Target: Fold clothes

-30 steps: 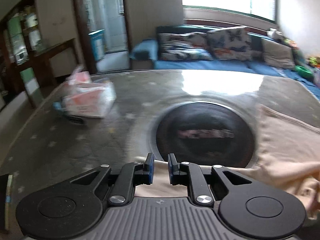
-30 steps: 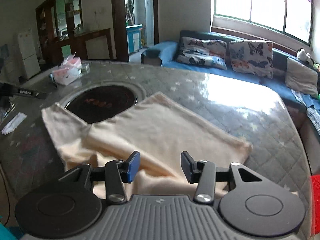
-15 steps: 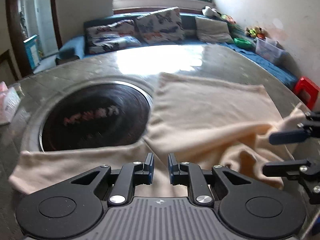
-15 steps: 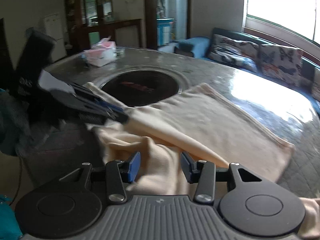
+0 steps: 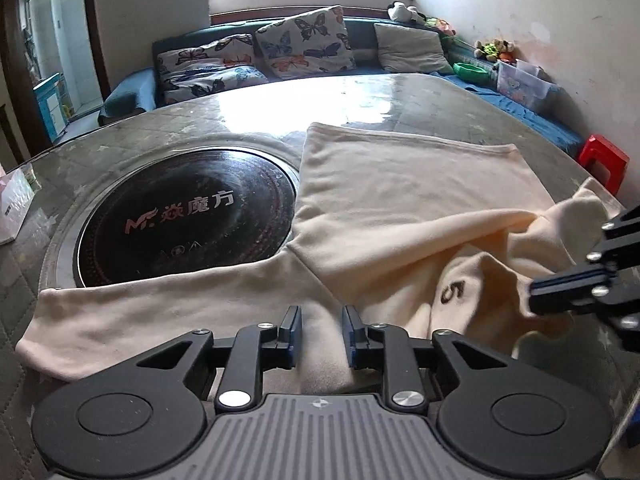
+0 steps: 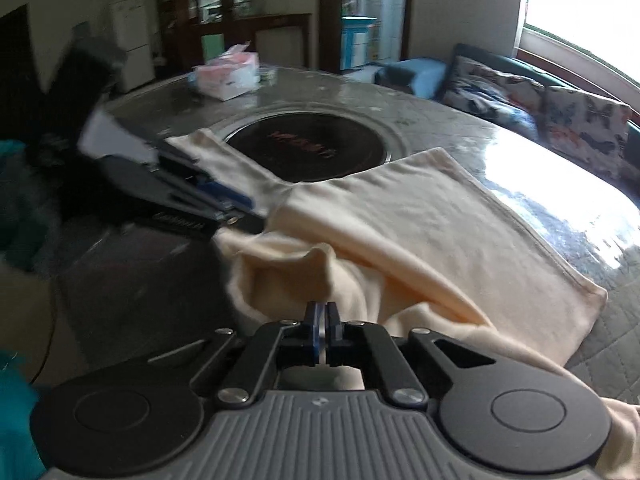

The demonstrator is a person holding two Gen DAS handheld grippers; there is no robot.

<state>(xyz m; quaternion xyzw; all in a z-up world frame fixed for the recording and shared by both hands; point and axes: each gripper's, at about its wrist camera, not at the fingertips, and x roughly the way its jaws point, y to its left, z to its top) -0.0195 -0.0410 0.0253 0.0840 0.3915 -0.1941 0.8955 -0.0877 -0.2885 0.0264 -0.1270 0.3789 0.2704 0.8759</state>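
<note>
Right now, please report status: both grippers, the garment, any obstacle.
Left gripper opening over the cream garment, no grip seen. Right gripper shut at its near edge. Nothing in the way; tissue box stands far off.

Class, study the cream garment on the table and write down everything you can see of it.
The cream garment is a soft, fleecy long-sleeved top spread on the round table. One sleeve stretches out flat below the dark round hob, whose edge the body overlaps. The far hem lies straight and flat; the near part is rumpled, showing a dark "5" mark. The right gripper is shut on a bunched fold. The left gripper is opening, with cloth between its fingers.
</note>
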